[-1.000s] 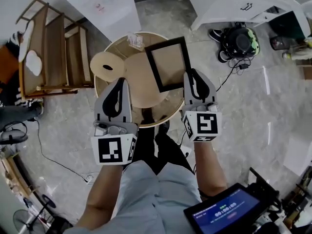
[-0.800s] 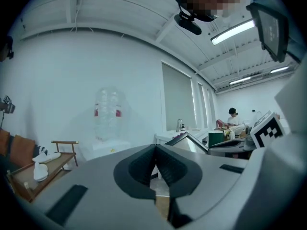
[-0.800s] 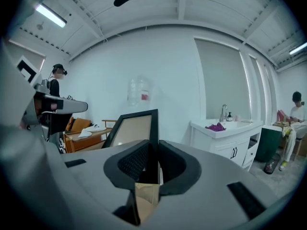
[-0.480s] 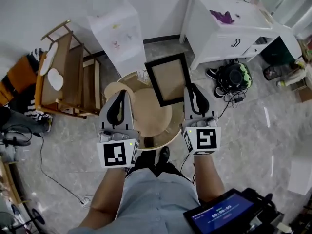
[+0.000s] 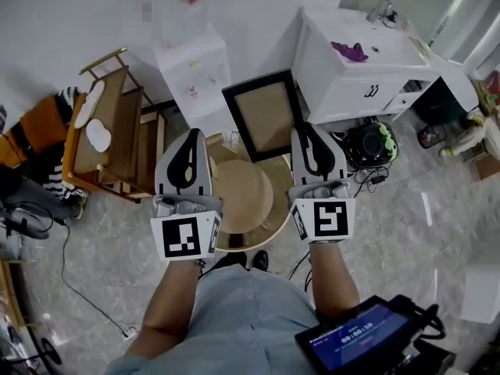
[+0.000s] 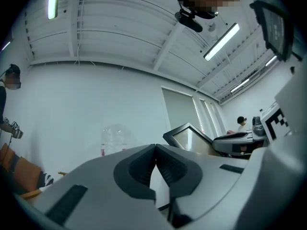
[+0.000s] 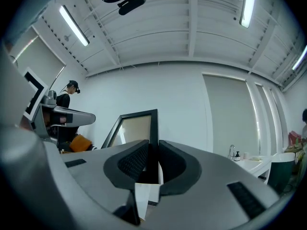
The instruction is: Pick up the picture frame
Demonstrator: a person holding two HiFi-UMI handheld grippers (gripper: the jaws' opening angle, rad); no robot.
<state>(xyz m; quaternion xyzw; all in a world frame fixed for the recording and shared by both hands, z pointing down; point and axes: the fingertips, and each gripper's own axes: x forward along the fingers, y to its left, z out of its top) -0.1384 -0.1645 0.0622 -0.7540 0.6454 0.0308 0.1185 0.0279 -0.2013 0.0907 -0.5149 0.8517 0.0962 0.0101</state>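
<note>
Picture frame up off counter
Right gripper fingers pinch its edge; left gripper fingers pressed together; next, hold it steady

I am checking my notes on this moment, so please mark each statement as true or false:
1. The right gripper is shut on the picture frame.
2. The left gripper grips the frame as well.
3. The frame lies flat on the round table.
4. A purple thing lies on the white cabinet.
1. True. The right gripper has its jaws closed on one edge of the picture frame.
2. False. The left gripper has its jaws together on nothing and is apart from the frame.
3. False. The frame stands upright in the right gripper, raised off the round table.
4. True. The purple thing lies on top of the white cabinet.
</note>
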